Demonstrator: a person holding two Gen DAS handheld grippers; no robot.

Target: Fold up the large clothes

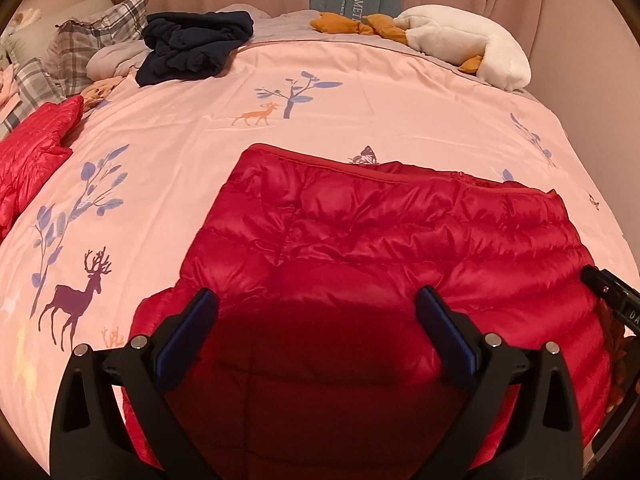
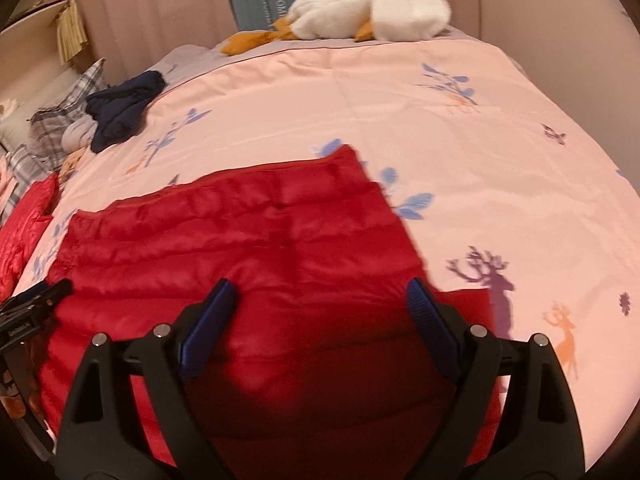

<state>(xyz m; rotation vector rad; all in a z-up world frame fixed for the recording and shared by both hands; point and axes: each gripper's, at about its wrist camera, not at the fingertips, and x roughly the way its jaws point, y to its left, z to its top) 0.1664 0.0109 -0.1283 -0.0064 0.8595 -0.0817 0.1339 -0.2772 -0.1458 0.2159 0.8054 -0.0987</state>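
Observation:
A red quilted down jacket [image 1: 360, 232] lies flat on the pink bedspread [image 1: 200, 152], folded into a rough rectangle with a zipper edge at its far side. It also shows in the right wrist view [image 2: 240, 240]. My left gripper [image 1: 316, 304] is open, jaws wide apart, hovering over the jacket's near left part. My right gripper [image 2: 320, 292] is open too, over the jacket's near right part. Neither holds anything. The right gripper's tip [image 1: 608, 292] shows at the right edge of the left wrist view.
A second red down garment [image 1: 32, 160] lies at the bed's left edge. A dark navy garment [image 1: 192, 46] is heaped at the back left beside plaid pillows [image 1: 92, 36]. A white plush goose [image 1: 468, 40] lies along the far edge. Curtains hang behind the bed.

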